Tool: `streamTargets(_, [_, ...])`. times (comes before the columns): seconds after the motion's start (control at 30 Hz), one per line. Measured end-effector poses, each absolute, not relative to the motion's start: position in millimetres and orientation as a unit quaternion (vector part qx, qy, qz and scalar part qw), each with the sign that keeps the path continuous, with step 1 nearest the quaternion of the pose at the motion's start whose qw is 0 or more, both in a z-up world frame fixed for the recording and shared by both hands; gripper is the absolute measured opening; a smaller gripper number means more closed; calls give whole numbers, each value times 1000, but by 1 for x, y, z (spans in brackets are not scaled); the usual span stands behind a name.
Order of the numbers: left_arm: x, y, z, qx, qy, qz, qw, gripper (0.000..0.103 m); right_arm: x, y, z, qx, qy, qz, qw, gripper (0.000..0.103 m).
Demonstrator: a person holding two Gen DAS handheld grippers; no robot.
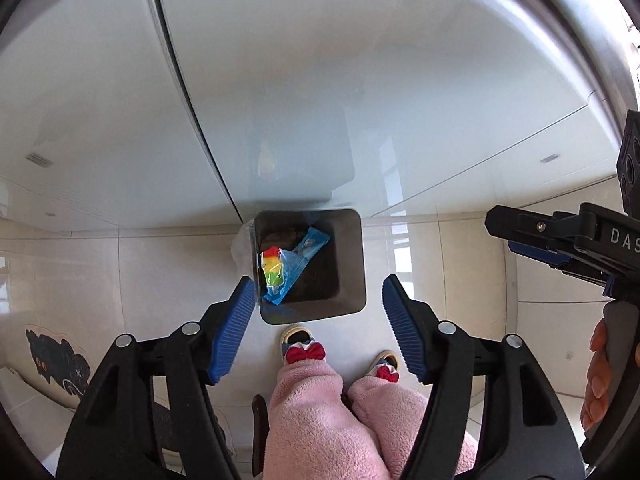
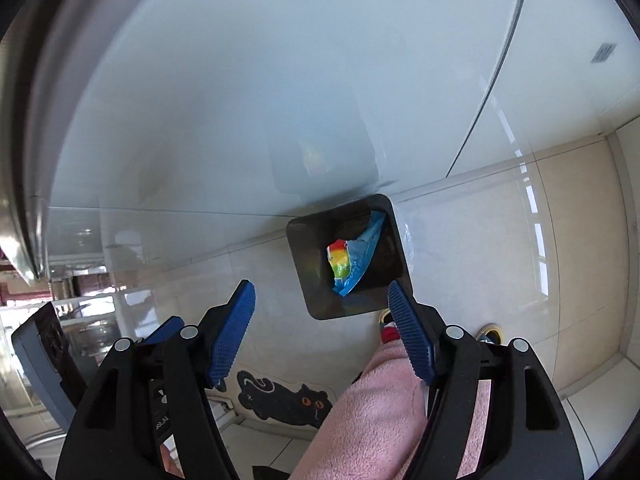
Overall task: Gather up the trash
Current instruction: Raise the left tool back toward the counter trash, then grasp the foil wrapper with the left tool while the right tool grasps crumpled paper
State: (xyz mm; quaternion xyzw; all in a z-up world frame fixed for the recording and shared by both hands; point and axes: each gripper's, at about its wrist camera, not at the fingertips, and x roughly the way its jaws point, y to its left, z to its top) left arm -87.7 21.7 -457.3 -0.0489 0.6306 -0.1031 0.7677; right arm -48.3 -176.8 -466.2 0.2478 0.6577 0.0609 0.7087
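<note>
A dark square trash bin [image 1: 352, 248] stands on the tiled floor against a white cabinet. Inside lies a blue wrapper with a rainbow-coloured print [image 1: 280, 270]. My left gripper [image 1: 318, 324] is open and empty, held above the bin's near rim. The bin [image 2: 304, 264] and the wrapper [image 2: 348, 264] also show in the right wrist view. My right gripper [image 2: 322, 330] is open and empty, above and a little left of the bin. The right gripper also shows in the left wrist view [image 1: 560, 246], at the right edge.
The person's pink fleece trouser legs [image 1: 320, 412] and slippers with red bows [image 1: 304, 350] stand just before the bin. A black cat floor mat [image 1: 56, 360] lies at the left. White glossy cabinet doors [image 1: 360, 80] rise behind the bin.
</note>
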Motion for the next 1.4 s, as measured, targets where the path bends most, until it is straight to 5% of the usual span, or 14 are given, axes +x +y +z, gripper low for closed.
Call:
streamTargets(0.23, [-81,23,-356,-54,562,-104,819,89,-63,-206,-347,208,581,64,785,79])
streamTargets(0.27, [-79,24,-342,-56,554,-106,824,90,-64,-209,-331,203,568,60,795,86])
streamTargets(0.47, [-61,19,-277,-45,510,-129,849,95,-62,-233,-257,208,494,34,844,87])
streamTargets(1.0, [3,5,-206,-51,435,-144,888,93,3,-244,-221,193,465,15,864,87])
streamTargets(1.17, [30,-5,-213,-58,443,-146,883,78,31,-245,-229,174,470,20,865,87])
streamTargets(1.4, [59,-30,-227,-42,456,-151,876,72,60,-251,-250,162,492,35,855,79])
